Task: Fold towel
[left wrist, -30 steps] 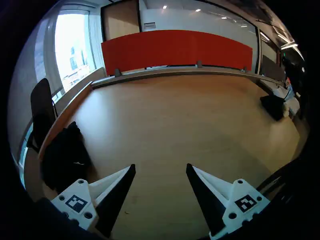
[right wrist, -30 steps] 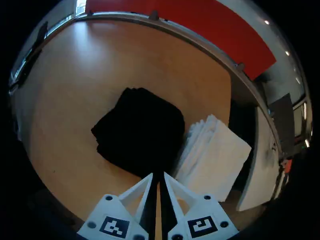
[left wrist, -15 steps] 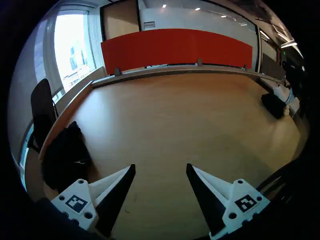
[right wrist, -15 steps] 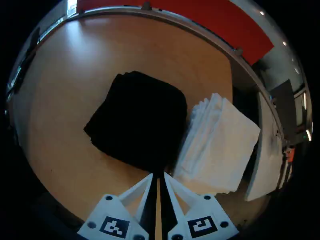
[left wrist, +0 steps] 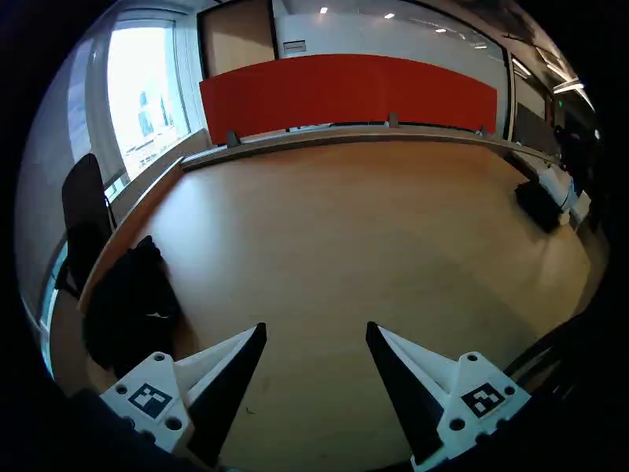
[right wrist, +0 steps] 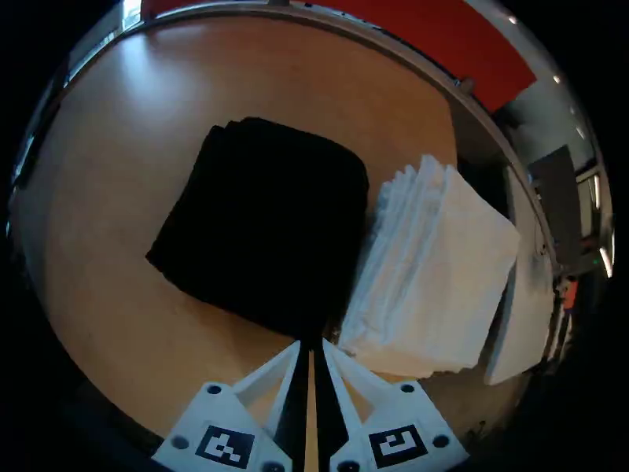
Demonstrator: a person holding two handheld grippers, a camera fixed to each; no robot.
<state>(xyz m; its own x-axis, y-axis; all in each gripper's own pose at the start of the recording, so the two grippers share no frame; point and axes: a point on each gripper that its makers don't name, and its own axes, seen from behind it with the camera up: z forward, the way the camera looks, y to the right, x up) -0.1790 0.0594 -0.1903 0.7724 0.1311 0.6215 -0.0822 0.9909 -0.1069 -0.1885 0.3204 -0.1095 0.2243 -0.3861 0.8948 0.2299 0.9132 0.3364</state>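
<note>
right gripper (right wrist: 311, 342) hovers above the two folded piles, fingers nearly together with just a sliver of wood showing between them, nothing held. left gripper (left wrist: 314, 326) has its fingers wide apart, empty, over a bare stretch of the table (left wrist: 338, 236). the task's towels are the black towel stack (right wrist: 267, 212) and the white towel stack (right wrist: 436, 271), lying side by side and touching along one edge. my right fingertips line up on the near corner of the black one, just beside that seam. in the left gripper view the same piles sit far off at the right edge, black stack at (left wrist: 538, 206). i read the step as going in to pull one towel off a pile. to do it well: open the right fingers before contact, come in low at the near corner, pinch the top layer only, not the whole fold bundle, and stay off the seam so the white pile doesn't drag along. then lift clear and carry it to the bare wood in front of the left gripper, which is already open to take the other corner. versus a second ago: both piles are larger and sit higher in the right gripper view, so the right gripper has closed in on them; finger gap unchanged. left gripper view is practically identical, with the dark bag (left wrist: 130, 307) and red partition (left wrist: 346, 90) in the same places.
</note>
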